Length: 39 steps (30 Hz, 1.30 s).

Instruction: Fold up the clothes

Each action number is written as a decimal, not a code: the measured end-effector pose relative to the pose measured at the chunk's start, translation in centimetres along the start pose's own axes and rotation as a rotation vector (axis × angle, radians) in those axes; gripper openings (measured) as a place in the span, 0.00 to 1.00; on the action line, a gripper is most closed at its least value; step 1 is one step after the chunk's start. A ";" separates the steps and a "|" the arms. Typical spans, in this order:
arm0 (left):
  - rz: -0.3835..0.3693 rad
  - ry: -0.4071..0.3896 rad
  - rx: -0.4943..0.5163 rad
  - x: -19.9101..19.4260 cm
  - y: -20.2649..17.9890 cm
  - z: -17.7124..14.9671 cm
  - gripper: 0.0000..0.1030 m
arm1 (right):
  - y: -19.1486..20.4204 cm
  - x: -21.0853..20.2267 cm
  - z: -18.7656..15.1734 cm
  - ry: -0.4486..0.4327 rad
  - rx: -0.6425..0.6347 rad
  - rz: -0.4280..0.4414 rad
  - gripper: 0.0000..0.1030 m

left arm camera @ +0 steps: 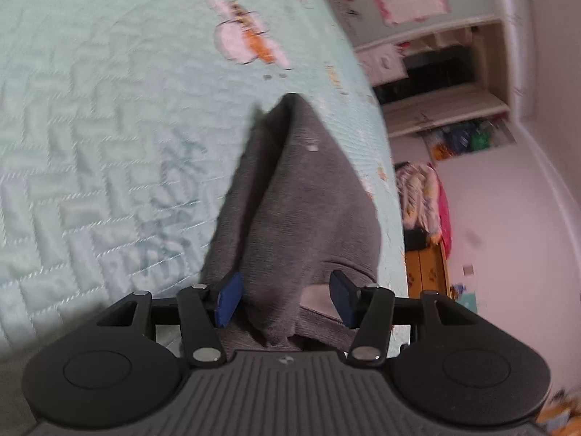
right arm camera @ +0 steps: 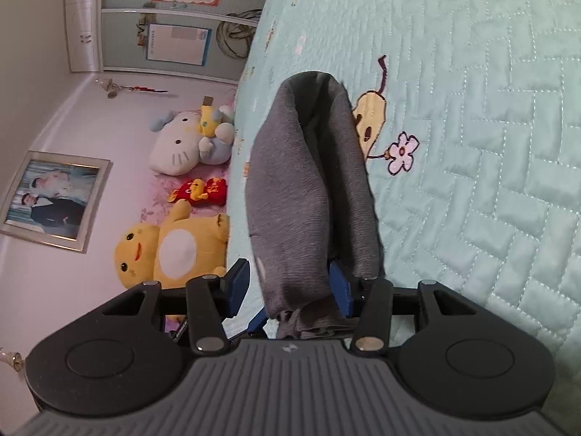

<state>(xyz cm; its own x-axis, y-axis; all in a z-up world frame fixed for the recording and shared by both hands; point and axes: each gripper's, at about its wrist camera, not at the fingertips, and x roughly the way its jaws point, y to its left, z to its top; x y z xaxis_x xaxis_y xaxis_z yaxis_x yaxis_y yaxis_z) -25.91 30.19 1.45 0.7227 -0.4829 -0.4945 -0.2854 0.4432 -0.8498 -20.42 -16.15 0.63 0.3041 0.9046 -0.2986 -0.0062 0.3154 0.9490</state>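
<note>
Left wrist view: I am seeing left gripper (left arm camera: pixel 285 299) with jaws parted, pads not pressing grey garment (left arm camera: pixel 290 200) draped between them onto mint quilt (left arm camera: pixel 90 127). Judging it soft, light, limp; best pinching hem edge. Right wrist view: right gripper (right arm camera: pixel 290 290) jaws released, same garment (right arm camera: pixel 297 200) bunching between. No legible writing; posters blurred.

Grey garment (left arm camera: pixel 290 196) bunched between parted blue pads (left arm camera: pixel 229 299) of left gripper (left arm camera: pixel 287 301), over mint quilted bedspread (left arm camera: pixel 101 116).
</note>
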 end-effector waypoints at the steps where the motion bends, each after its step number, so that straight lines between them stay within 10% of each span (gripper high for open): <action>1: 0.003 0.005 -0.010 -0.1 0.0 -0.1 0.54 | -0.1 0.3 0.0 0.001 0.002 -0.017 0.49; 19: -0.109 0.054 -0.195 0.9 2.4 -1.1 0.57 | -1.4 4.0 -0.2 0.013 0.163 0.023 0.47; 22: -0.108 0.028 -0.199 0.8 2.4 -1.2 0.40 | -0.6 4.4 0.0 0.004 0.098 0.001 0.24; 24: -0.086 -0.001 -0.162 0.3 1.8 -1.1 0.22 | 0.7 4.5 0.3 -0.003 0.025 -0.020 0.17; 29: -0.131 -0.112 0.094 -5.3 -4.3 -1.7 0.14 | 5.9 3.0 0.1 0.009 -0.162 -0.014 0.14; 32: -0.033 -0.119 0.272 -7.8 -6.4 -3.4 0.13 | 6.7 2.4 -0.7 0.057 -0.252 -0.089 0.14; 39: 0.114 -0.050 0.201 -4.0 0.4 -6.1 0.12 | 1.4 5.2 -2.3 0.075 -0.240 -0.217 0.12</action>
<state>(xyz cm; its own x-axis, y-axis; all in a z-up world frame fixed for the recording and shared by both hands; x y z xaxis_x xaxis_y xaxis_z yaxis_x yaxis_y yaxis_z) -32.74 27.72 1.98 0.7250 -0.3850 -0.5711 -0.2395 0.6365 -0.7331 -21.07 -10.31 0.20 0.2516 0.8247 -0.5065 -0.1759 0.5536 0.8140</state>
